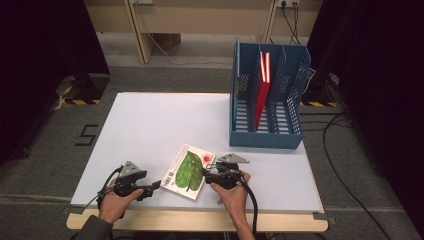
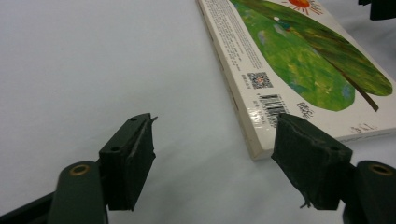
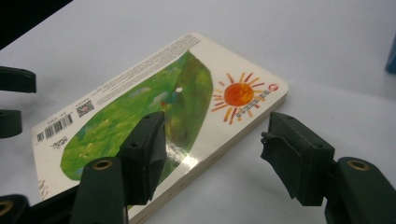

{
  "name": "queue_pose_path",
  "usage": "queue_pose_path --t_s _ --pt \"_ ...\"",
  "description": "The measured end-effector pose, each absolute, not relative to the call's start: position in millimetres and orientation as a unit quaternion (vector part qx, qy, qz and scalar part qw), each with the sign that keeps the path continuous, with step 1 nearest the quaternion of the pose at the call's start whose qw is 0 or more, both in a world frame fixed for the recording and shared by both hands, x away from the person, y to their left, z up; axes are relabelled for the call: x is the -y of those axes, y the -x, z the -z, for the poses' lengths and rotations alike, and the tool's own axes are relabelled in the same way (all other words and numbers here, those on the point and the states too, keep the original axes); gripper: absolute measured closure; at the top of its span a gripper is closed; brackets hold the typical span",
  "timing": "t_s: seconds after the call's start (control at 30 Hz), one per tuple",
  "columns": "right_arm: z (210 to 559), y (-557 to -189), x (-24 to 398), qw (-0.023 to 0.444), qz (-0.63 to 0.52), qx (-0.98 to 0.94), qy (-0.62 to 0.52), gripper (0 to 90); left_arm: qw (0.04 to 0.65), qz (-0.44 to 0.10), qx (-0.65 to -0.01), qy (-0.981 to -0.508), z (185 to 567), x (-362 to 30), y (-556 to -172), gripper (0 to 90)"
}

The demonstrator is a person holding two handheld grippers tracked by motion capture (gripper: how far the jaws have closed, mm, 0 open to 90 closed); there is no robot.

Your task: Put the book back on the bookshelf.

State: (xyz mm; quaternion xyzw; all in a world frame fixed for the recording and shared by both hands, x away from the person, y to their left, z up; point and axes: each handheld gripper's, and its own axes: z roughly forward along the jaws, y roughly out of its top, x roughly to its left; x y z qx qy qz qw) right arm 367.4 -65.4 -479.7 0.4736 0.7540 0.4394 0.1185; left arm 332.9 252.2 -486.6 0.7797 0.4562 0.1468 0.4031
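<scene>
1. Book [image 1: 189, 171] lies flat on the counter [image 1: 150, 125], near edge, between both claws; long axis runs near-left to far-right.
2. Left claw [image 1: 154, 186] sits just left of the book's near-left corner, jaws partway apart, nothing between them; one jaw is close by the corner.
3. Right claw [image 1: 210, 175] is at the book's right edge, jaws wide, straddling that edge w/o pressing.
4. Right looks nearer to a grip. Blue rack [image 1: 267, 100] w/ a red book [image 1: 262, 85] stands far right.

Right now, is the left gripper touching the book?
Cannot tell. In the left gripper view, one pad overlaps the corner of the book, so no gap or contact shows plainly.
</scene>
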Motion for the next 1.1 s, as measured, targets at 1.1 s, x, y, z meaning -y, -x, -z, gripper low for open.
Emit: queue_pose_path --t_s 1.1 --pt "497 -375 64 0.065 -0.443 -0.736 -0.508 37.5 0.436 -0.035 -0.394 -0.808 490 -199 -322 35.7"
